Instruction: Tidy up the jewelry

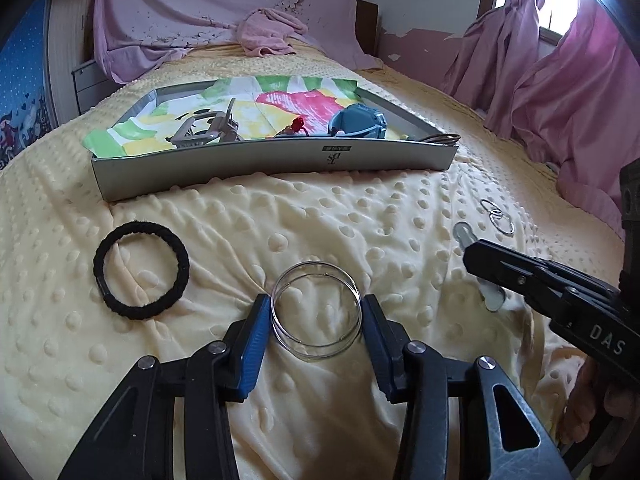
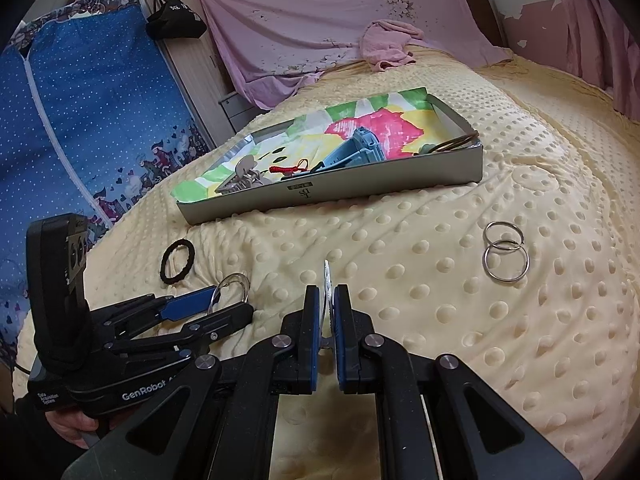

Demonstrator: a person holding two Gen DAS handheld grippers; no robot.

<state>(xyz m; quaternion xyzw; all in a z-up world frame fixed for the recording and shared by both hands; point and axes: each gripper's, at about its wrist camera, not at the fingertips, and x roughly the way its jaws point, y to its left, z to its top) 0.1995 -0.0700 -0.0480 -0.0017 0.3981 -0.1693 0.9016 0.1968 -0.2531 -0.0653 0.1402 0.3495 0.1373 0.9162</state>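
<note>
1. Two clear bangles (image 1: 316,312), stacked one on the other, are lying on the near part of the bed (image 1: 360,216), and the left gripper (image 1: 316,316) is reaching over them with its jaws apart, one blue pad on each side of the rings. The pads are sitting right at the rims, but I cannot tell that they are pressing yet.
2. These bangles are looking thin, hard and glassy, so I am judging them light, slippery and possibly brittle; a gentle squeeze across the widest part, catching both rims together, is looking safest.
3. To the right, the right gripper (image 2: 329,312) is keeping its jaws together, clamped on a thin pale flat piece (image 2: 327,280) standing on edge between the pads.
4. Further right, two linked metal rings (image 2: 505,251) are lying on the blanket; stiff and small, they are asking for a pinch across one hoop.
5. At near left, a black hair tie (image 1: 141,270) is lying flat, soft and easy to grip anywhere.
6. Farther away, the grey tray (image 1: 276,168) is already holding a blue watch (image 1: 358,122) and other pieces.
</note>
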